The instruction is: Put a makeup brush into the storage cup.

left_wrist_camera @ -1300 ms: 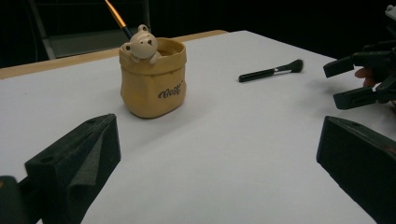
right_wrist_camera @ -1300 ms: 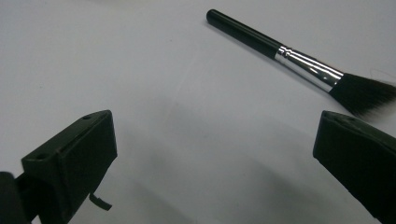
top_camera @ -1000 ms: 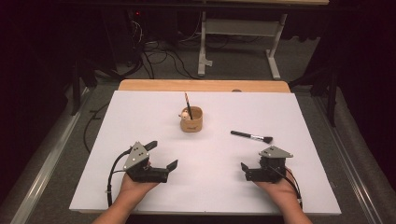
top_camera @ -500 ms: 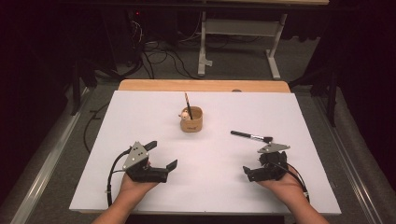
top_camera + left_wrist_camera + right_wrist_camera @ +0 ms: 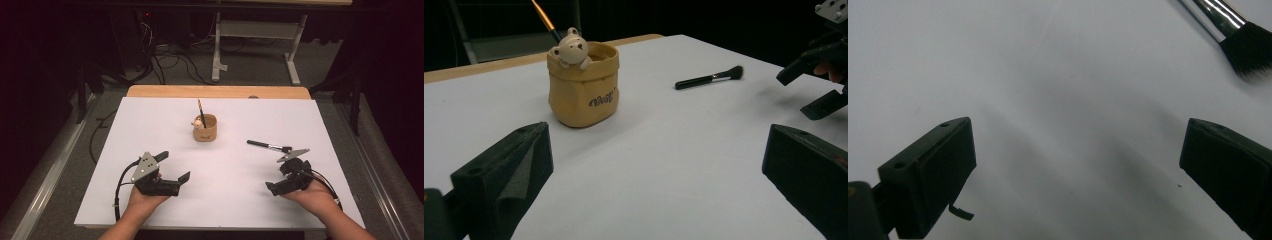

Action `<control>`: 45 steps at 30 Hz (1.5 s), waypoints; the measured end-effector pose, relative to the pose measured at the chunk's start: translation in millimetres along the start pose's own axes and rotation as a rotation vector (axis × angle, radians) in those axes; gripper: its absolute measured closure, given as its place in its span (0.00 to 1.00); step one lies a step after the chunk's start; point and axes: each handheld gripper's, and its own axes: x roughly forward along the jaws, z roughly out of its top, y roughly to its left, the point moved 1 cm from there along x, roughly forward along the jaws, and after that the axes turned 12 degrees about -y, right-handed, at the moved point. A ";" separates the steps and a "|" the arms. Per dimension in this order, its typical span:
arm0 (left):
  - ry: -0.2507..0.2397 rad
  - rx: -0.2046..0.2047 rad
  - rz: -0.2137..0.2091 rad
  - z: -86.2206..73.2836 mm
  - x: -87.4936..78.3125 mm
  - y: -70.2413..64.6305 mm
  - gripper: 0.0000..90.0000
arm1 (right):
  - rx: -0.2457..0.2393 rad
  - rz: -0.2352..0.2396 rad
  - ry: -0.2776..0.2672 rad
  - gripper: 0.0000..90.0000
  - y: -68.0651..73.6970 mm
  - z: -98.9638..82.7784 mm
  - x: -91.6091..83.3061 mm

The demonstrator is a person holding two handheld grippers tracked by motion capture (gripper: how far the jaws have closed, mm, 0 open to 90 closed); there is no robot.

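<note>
A tan bear-faced cup [image 5: 205, 128] stands mid-table with an orange-handled brush [image 5: 201, 111] leaning in it. A black makeup brush [image 5: 269, 146] lies flat to the cup's right. My left gripper [image 5: 175, 167] rests open at the front left, empty, and faces the cup [image 5: 583, 90] and the brush [image 5: 709, 79]. My right gripper [image 5: 276, 178] is open and empty at the front right, just short of the brush's bristle end. In the right gripper view the bristles [image 5: 1248, 50] lie beyond the right jaw, outside the open gripper [image 5: 1078, 140].
A white sheet [image 5: 150, 125] covers the table, with a wooden strip [image 5: 165, 91] along its far edge. The other hand's gripper [image 5: 819, 75] is at the right of the left gripper view. Cables and a desk frame [image 5: 255, 35] stand on the floor behind.
My right gripper has edged a little right and forward toward the brush's bristle end, tipping downward. The left gripper, cup and brushes have not moved.
</note>
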 end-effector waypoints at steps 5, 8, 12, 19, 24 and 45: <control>0.000 0.001 -0.003 0.0 -0.1 -0.3 0.01 | -0.040 0.008 0.053 0.04 1.7 2.6 -0.6; -0.001 -0.001 -0.002 0.2 -0.3 -0.1 0.01 | -0.061 0.012 0.080 0.04 2.4 3.6 0.1; -0.002 -0.002 -0.002 0.3 -0.5 0.0 0.01 | -0.082 0.021 0.118 0.04 3.3 5.6 0.8; -0.001 0.000 -0.005 0.2 -0.4 -0.2 0.01 | -0.100 0.027 0.159 0.06 3.6 8.4 3.3; -0.002 -0.001 -0.007 0.1 -0.2 -0.1 0.01 | -0.118 0.024 0.196 0.07 2.3 12.1 3.7; -0.005 -0.009 -0.005 0.5 -1.1 1.0 0.01 | -0.179 0.022 0.232 0.18 -28.6 54.7 9.6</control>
